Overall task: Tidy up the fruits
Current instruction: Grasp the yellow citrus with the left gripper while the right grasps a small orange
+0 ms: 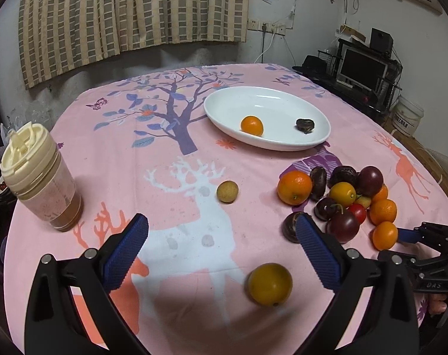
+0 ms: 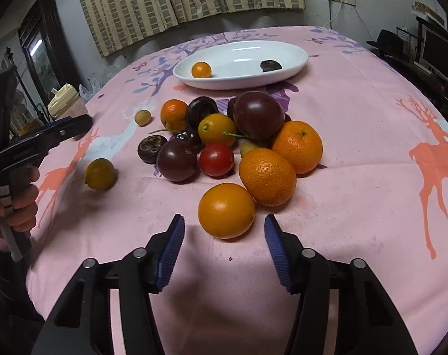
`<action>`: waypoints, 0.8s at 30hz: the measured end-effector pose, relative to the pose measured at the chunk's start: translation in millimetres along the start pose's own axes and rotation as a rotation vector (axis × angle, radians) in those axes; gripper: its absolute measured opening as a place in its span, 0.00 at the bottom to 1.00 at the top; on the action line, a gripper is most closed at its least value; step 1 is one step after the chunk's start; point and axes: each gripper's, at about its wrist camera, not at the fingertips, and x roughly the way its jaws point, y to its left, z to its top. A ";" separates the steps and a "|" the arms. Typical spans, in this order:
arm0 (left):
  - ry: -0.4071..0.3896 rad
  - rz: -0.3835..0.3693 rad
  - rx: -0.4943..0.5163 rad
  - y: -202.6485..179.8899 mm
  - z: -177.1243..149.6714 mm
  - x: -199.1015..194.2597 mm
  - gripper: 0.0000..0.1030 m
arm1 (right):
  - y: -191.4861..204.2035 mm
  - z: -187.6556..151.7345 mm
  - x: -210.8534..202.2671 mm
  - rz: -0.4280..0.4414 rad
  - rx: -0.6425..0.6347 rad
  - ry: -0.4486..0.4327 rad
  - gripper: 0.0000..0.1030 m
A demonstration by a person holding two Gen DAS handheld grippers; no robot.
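A: Left gripper (image 1: pixel 222 230) fingers are spread wide over the worktop (image 1: pixel 165 177), nothing held.

B: Right gripper (image 2: pixel 224 229) fingers are parted, unclamped, just short of an orange (image 2: pixel 226 210) beside the fruit pile (image 2: pixel 238 136).

Left gripper (image 1: pixel 222 241): jaws wide apart, empty, above the tablecloth (image 1: pixel 165 183). A yellow fruit (image 1: pixel 269 284) lies near its right finger.
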 end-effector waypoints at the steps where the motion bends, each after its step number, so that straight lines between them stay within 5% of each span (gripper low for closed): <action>1: 0.002 -0.001 -0.007 1.6 -0.6 -0.4 0.95 | 0.5 -0.3 0.2 -0.002 -0.001 0.000 0.53; 6: 0.010 0.004 -0.025 8.0 -5.4 -0.8 0.95 | 4.0 1.3 3.8 -0.031 -0.018 -0.003 0.38; 9: 0.018 -0.010 -0.024 10.4 -11.0 -1.2 0.95 | 3.0 1.0 2.0 -0.022 -0.027 -0.009 0.37; 14: 0.075 -0.177 0.019 1.0 -25.2 0.5 0.95 | -3.6 -1.3 -10.1 0.058 -0.018 -0.045 0.37; 19: 0.133 -0.212 0.118 -23.6 -36.0 11.6 0.68 | -6.9 -3.1 -14.2 0.077 -0.027 -0.070 0.37; 24: 0.186 -0.198 0.132 -29.7 -41.0 24.9 0.58 | -9.6 -4.4 -15.2 0.103 -0.025 -0.076 0.37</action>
